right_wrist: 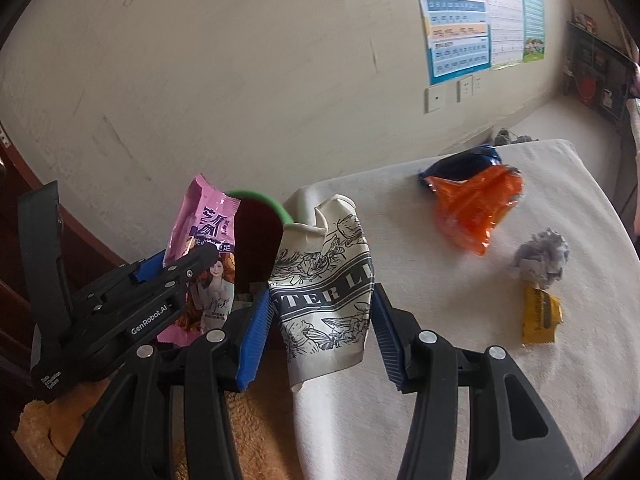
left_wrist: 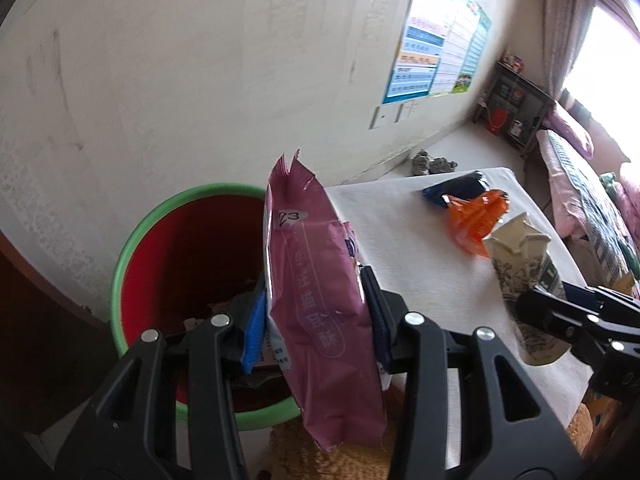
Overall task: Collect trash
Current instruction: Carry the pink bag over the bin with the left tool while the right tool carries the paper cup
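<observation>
My left gripper (left_wrist: 316, 320) is shut on a pink snack bag (left_wrist: 316, 292), held upright beside the red bin with a green rim (left_wrist: 132, 240). The bag (right_wrist: 200, 256) also shows in the right wrist view, clamped by the left gripper (right_wrist: 176, 268). My right gripper (right_wrist: 320, 316) is shut on a crushed white paper cup (right_wrist: 324, 280) with black printing, above the white table's (right_wrist: 440, 360) near edge. That cup (left_wrist: 516, 272) and the right gripper (left_wrist: 560, 304) appear at the right of the left wrist view. The bin's rim (right_wrist: 260, 198) peeks out behind the cup.
On the table lie an orange wrapper (right_wrist: 476, 208), a dark blue wrapper (right_wrist: 460, 160), a crumpled grey paper ball (right_wrist: 540, 256) and a yellow packet (right_wrist: 540, 316). A fuzzy tan thing (right_wrist: 248, 432) sits below the grippers. A plastered wall with posters stands behind; a bed (left_wrist: 580, 184) lies far right.
</observation>
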{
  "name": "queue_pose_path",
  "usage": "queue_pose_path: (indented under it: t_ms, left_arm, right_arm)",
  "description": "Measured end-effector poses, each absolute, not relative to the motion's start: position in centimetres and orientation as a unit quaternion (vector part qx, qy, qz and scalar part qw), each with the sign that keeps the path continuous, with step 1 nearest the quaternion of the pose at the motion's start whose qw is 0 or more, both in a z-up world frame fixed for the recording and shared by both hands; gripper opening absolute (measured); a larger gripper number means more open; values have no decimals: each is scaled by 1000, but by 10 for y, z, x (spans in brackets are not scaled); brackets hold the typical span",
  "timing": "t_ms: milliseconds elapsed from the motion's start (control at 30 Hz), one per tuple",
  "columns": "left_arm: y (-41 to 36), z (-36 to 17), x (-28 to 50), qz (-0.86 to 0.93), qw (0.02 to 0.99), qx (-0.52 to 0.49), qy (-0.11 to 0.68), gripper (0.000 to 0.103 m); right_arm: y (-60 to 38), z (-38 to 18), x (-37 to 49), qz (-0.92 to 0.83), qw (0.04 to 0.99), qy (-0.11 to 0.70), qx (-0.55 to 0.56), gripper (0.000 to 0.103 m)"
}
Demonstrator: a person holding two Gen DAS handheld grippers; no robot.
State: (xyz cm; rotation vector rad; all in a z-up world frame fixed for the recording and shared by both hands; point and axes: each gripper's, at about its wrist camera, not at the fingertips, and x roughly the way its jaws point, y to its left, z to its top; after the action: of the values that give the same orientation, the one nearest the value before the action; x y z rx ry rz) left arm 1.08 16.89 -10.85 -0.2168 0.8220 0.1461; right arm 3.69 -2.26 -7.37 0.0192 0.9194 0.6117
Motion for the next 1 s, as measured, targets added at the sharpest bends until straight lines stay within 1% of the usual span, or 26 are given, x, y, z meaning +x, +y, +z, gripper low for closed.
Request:
queue_pose_path:
  t_ms: [300,700,900,1000]
  left_arm:
    - [201,-117,7,105,900,-120,405,42]
    - [239,-132,2,137,885,-135,424,42]
    - [255,-141,5,150,875,-133,440,42]
    - [259,-147,6,149,868,-136,454,43]
  right_arm:
    - [6,-82,51,312,836,451,3,48]
    - [67,-93,64,354,807,472,-15,48]
    - [97,-95,79,376,791,483,-3,48]
    - [109,-93,85,387,785,484,6,50]
